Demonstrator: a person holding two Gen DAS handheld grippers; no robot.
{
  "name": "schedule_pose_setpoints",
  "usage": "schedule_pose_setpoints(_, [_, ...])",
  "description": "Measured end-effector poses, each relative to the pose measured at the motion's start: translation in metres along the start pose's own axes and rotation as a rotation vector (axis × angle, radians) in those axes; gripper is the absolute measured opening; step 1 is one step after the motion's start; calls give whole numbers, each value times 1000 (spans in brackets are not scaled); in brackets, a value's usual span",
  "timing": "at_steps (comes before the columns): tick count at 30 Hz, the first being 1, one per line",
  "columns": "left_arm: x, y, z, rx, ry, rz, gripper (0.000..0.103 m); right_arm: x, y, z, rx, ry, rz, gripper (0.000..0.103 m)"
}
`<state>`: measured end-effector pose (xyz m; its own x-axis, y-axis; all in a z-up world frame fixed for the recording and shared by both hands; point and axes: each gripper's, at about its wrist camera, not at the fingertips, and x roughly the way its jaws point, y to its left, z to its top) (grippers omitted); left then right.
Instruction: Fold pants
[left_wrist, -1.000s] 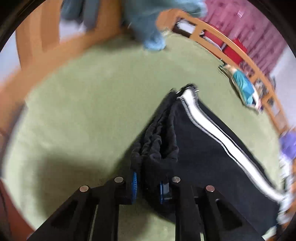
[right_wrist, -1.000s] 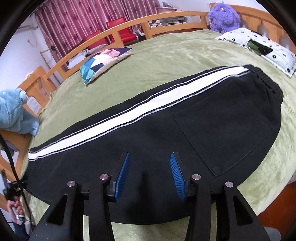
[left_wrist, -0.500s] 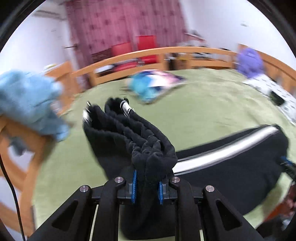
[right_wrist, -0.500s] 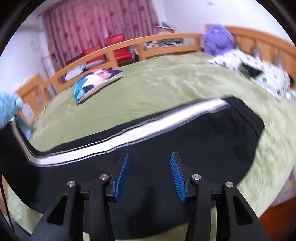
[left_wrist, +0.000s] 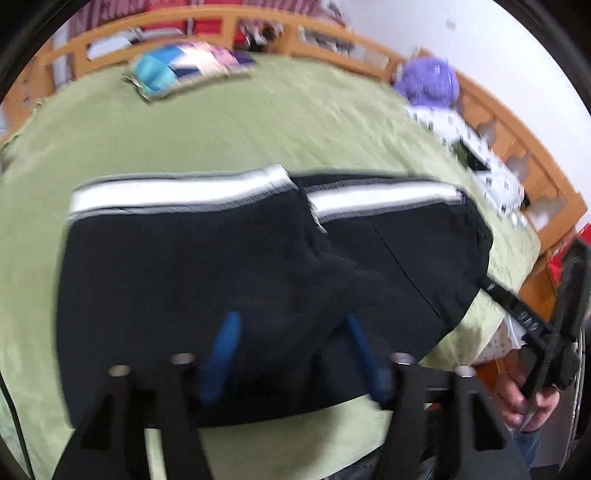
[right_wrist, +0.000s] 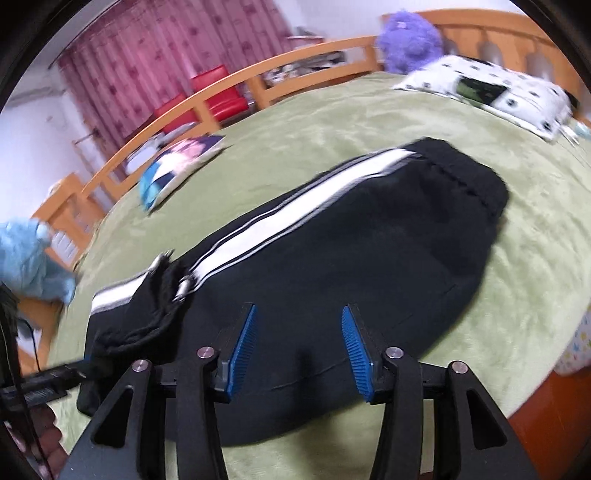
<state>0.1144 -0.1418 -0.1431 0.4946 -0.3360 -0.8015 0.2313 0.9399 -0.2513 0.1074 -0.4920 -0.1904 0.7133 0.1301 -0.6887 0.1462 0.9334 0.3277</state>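
Black pants (left_wrist: 221, 266) with a white side stripe lie on the green bed, the leg end folded over toward the waist. In the right wrist view the pants (right_wrist: 369, 240) stretch from the folded cuffs at the left to the waistband at the right. My left gripper (left_wrist: 291, 350) is open just above the folded cloth, its blue pads apart and holding nothing. My right gripper (right_wrist: 297, 347) is open and empty above the near edge of the pants. The left gripper's tip (right_wrist: 74, 369) shows at the left beside the folded cuffs.
The green blanket (right_wrist: 332, 122) covers a bed with a wooden rail (right_wrist: 229, 85). A colourful pillow (right_wrist: 177, 162), a white patterned pillow (right_wrist: 491, 92), a purple plush toy (right_wrist: 406, 33) and a blue plush toy (right_wrist: 26, 254) lie around the edges.
My left gripper carried the gathered cuffs over toward the waist, laid them down and opened. The right gripper stayed open over the pants.
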Motion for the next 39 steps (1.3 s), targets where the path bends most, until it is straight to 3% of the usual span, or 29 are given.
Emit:
schedule_pose_setpoints(5, [-43,50,-7,-51,-114,58,75,12,40,-6,-58,42,125,51])
schedule_pose_setpoints(10, [-53,92,-14,-131,-125,182,75,29,85,-13,-96,96,249,56])
schedule_pose_setpoints(14, [-65,123,-27,-163,-129,212,75,61,125,-26,-163,194,230,63])
schedule_pose_setpoints(16, [-71,136,-32,-171,-124,216,75,75,141,-36,-203,231,155,34])
schedule_pose_setpoints(17, [-72,139,-34,-171,-124,223,75,74,146,-40,-229,222,135,11])
schedule_pose_setpoints(20, [-78,151,-39,-174,-135,229,75,49,157,-45,-307,156,163,8])
schedule_pose_setpoints(22, [-80,156,-42,-185,-132,223,75,32,141,-40,-199,138,281,8])
schedule_pose_setpoints(23, [-79,159,-43,-194,-130,215,75,27,131,-40,-150,149,288,8])
schedule_pose_setpoints(25, [-77,164,-44,-204,-125,198,75,31,128,-53,-194,177,203,9])
schedule_pose_setpoints(28, [-71,169,-46,-211,-102,201,75,53,132,-72,-237,259,88,34])
schedule_pose_setpoints(31, [-70,174,-48,-207,-95,201,75,44,139,-72,-256,239,96,49])
schedule_pose_setpoints(33, [-67,177,-47,-208,-86,212,75,38,141,-63,-258,188,94,67])
schedule_pose_setpoints(39, [-58,186,-46,-221,-59,221,75,88,167,-26,-278,219,87,67])
